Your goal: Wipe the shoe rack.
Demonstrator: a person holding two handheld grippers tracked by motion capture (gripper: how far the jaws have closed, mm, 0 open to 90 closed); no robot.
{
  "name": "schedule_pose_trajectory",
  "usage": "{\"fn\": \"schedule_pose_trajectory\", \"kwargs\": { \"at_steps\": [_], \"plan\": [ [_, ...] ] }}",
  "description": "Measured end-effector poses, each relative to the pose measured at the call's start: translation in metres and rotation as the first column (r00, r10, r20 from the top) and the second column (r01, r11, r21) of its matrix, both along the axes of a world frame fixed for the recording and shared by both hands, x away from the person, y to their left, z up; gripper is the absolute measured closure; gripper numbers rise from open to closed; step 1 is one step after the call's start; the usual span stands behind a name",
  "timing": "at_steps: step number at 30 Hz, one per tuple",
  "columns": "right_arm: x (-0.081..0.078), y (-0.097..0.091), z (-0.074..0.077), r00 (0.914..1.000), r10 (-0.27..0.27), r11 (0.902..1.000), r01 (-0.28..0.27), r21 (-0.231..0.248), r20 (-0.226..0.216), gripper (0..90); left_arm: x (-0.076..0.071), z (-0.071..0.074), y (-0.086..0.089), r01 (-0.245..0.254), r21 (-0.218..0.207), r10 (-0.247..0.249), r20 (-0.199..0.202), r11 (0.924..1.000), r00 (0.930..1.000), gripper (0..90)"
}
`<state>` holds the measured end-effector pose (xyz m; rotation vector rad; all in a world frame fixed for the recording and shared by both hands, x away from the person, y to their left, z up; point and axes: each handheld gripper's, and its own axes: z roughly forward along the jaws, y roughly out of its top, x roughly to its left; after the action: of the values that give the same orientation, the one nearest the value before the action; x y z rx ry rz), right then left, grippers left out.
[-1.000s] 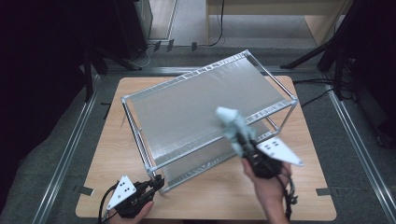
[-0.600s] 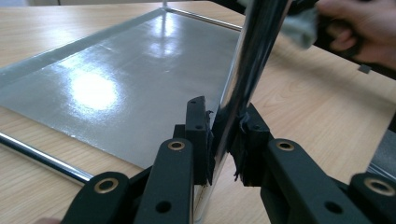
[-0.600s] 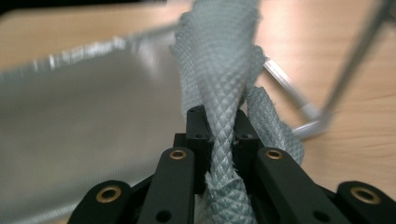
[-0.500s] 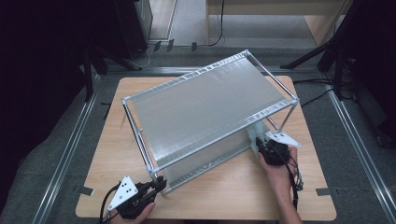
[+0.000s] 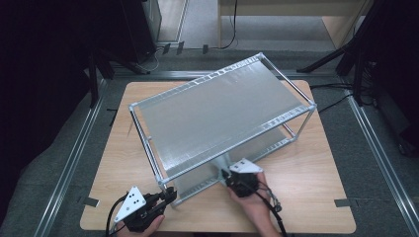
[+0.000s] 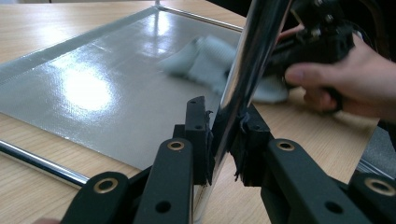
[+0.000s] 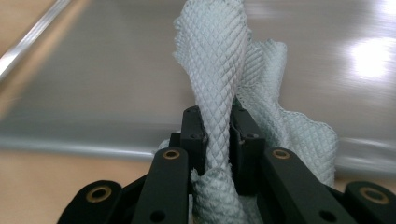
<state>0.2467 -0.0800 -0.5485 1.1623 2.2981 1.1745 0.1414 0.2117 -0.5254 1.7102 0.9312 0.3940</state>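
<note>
A two-tier metal rack (image 5: 217,113) stands at an angle on the wooden table (image 5: 306,197). My left gripper (image 5: 170,193) (image 6: 223,135) is shut on the rack's shiny front corner post (image 6: 247,60), low near the table. My right gripper (image 5: 225,174) (image 7: 217,135) is shut on a pale waffle-weave cloth (image 7: 215,56) (image 5: 221,165). It holds the cloth against the front edge of the grey lower shelf (image 7: 93,70) (image 6: 93,88). In the left gripper view, the cloth (image 6: 205,60) lies on that shelf with the right hand (image 6: 345,70) behind it.
The rack's top shelf hides most of the lower one in the high view. Bare wooden table runs to the right of and in front of the rack. Metal floor rails (image 5: 69,163) run along both sides of the table. Dark stands and cables sit at the back.
My right gripper has carried the cloth down from above the top shelf, past the rack's right front corner, to the lower shelf's front edge. The left gripper has stayed on the post.
</note>
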Motion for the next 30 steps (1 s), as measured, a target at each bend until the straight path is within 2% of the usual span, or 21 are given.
{"fn": "schedule_pose_trajectory", "kwargs": {
  "at_steps": [3,5,7,9,13,15,18,19,20,22,23,24,25,27,30],
  "plan": [
    [-0.017,0.026,-0.002,0.9932,0.116,0.9932,-0.116,0.011,0.004,77.3,-0.001,0.000,-0.002,0.007,0.001,-0.007,0.001,1.0000,1.0000,78.2],
    [-0.024,0.037,-0.002,0.9863,0.165,0.9862,-0.165,0.011,0.004,75.2,-0.001,0.000,-0.002,0.011,0.000,-0.011,0.001,0.9999,0.9999,78.1],
    [-0.026,0.040,-0.002,0.9854,0.170,0.9854,-0.170,0.010,0.012,70.3,0.000,0.000,-0.002,0.013,0.001,-0.013,0.002,0.9999,0.9999,78.1],
    [-0.023,0.035,-0.003,0.9879,0.155,0.9878,-0.155,0.015,0.004,68.9,0.000,0.000,-0.002,0.012,0.002,-0.012,0.002,0.9999,0.9999,78.2],
    [-0.011,0.013,-0.002,0.9967,0.079,0.9968,-0.078,-0.019,0.020,72.7,0.000,0.000,-0.001,0.015,0.007,-0.015,0.003,0.9999,0.9999,78.2],
    [-0.001,-0.002,0.000,0.9993,0.036,0.9991,-0.036,-0.023,0.011,74.8,0.000,0.000,-0.001,0.015,0.007,-0.015,0.003,0.9999,0.9999,78.2],
    [0.014,-0.029,0.001,0.9978,-0.061,0.9974,0.062,-0.037,0.027,76.1,0.000,0.000,-0.001,0.015,0.007,-0.015,0.004,0.9999,0.9999,78.2],
    [0.019,-0.040,0.002,0.9944,-0.102,0.9940,0.103,-0.038,0.029,75.3,0.000,0.000,-0.001,0.016,0.007,-0.016,0.004,0.9998,0.9999,78.2],
    [0.023,-0.050,0.002,0.9864,-0.160,0.9862,0.161,-0.040,0.039,71.1,0.000,0.000,-0.001,0.015,0.006,-0.015,0.004,0.9999,0.9999,78.2],
    [0.031,-0.071,0.003,0.9561,-0.289,0.9559,0.291,-0.041,0.050,59.1,0.001,0.000,-0.001,0.010,0.005,-0.011,0.003,0.9999,0.9999,78.2],
    [0.033,-0.080,0.004,0.9469,-0.319,0.9468,0.320,-0.031,0.041,59.0,0.001,0.000,0.000,0.010,0.006,-0.010,0.003,0.9999,0.9999,78.2],
    [0.035,-0.094,0.007,0.9394,-0.341,0.9397,0.342,-0.012,0.034,64.5,0.001,0.000,0.000,0.009,0.005,-0.009,0.003,0.9999,1.0000,78.2],
    [0.035,-0.094,0.007,0.9394,-0.341,0.9397,0.342,-0.012,0.034,64.5,0.001,0.000,0.000,0.007,0.004,-0.007,0.002,1.0000,1.0000,78.2],
    [0.034,-0.102,0.008,0.9352,-0.353,0.9355,0.353,0.000,0.026,76.2,0.002,0.000,0.001,0.005,0.004,-0.005,0.001,1.0000,1.0000,78.2],
    [0.032,-0.101,0.006,0.9397,-0.342,0.9397,0.342,0.008,0.003,82.8,0.002,0.000,0.001,0.005,0.005,-0.005,0.000,1.0000,1.0000,78.2]
  ]
}}
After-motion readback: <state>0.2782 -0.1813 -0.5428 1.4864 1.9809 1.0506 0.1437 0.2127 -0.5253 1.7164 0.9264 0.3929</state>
